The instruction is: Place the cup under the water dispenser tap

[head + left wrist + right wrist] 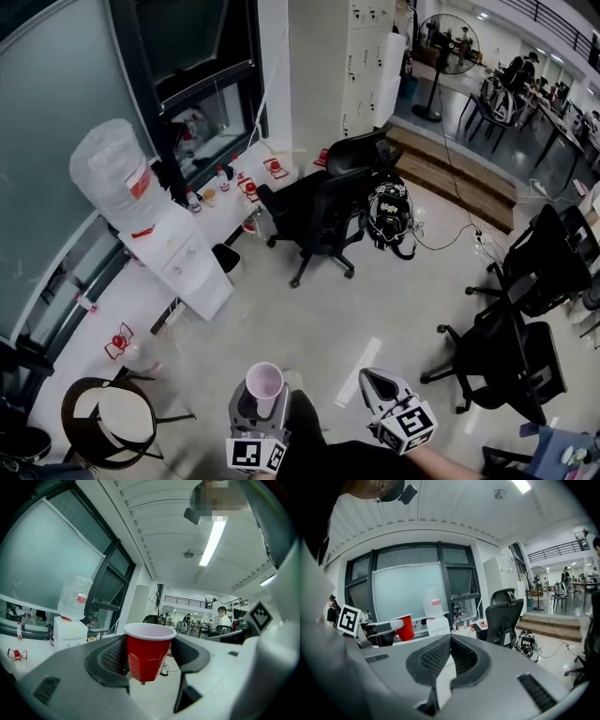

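A red plastic cup (pixel 264 383) with a white rim stands upright between the jaws of my left gripper (pixel 262 401), which is shut on it low in the head view. The left gripper view shows the cup (pixel 147 656) gripped at its sides. The white water dispenser (pixel 183 265) with a big clear bottle (pixel 112 173) on top stands against the window wall, well ahead and to the left; it also shows far off in the left gripper view (pixel 69 632). My right gripper (pixel 378 382) hovers beside the left one, shut and empty, its fingertips (pixel 450 638) meeting.
A black office chair (pixel 319 214) stands right of the dispenser, with a helmet-like object (pixel 389 208) and cables on the floor behind it. More black chairs (pixel 514 352) crowd the right. A round stool (pixel 106 424) sits at lower left. Small bottles line the window ledge (pixel 225 178).
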`<state>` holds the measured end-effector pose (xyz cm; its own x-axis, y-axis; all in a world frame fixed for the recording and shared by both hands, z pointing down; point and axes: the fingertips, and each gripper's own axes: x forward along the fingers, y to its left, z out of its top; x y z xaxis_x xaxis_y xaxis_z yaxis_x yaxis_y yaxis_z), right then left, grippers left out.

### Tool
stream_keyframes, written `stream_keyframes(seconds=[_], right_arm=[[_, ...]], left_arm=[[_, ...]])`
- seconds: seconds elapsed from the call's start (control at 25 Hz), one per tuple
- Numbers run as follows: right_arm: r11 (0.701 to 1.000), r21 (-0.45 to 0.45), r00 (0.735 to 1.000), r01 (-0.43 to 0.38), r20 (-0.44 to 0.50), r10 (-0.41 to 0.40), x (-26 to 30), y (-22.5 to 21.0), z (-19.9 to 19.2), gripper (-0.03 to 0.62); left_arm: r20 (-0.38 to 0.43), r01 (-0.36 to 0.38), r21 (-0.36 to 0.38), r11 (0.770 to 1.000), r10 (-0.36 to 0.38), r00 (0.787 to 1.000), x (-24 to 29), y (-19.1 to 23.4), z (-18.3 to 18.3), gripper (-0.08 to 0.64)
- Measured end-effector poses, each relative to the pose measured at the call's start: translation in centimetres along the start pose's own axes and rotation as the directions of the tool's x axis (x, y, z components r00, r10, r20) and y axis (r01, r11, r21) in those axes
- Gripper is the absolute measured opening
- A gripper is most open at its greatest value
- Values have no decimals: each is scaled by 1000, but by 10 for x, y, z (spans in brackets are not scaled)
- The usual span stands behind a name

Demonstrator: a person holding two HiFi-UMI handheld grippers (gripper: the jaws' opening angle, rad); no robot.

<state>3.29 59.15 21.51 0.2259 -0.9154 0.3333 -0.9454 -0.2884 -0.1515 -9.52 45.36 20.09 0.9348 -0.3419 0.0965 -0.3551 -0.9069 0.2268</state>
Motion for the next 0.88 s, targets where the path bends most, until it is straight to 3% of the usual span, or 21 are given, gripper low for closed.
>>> stream_keyframes(seconds=[0.28,0.48,0.88], right_arm=[[1000,-28,998,-2,-60,0,102,-27,38,-2],[998,-70,998,-4,-68,-1,170,-37,76,-2],[990,-138,996,-44,-83,32,273,-34,126,-2]], left_arm=[[-13,-19,-35,999,19,1000,83,73,12,284],[25,-30,-33,999,31,999,135,129,42,284],[60,-78,-53,996,81,995,181,215,65,284]])
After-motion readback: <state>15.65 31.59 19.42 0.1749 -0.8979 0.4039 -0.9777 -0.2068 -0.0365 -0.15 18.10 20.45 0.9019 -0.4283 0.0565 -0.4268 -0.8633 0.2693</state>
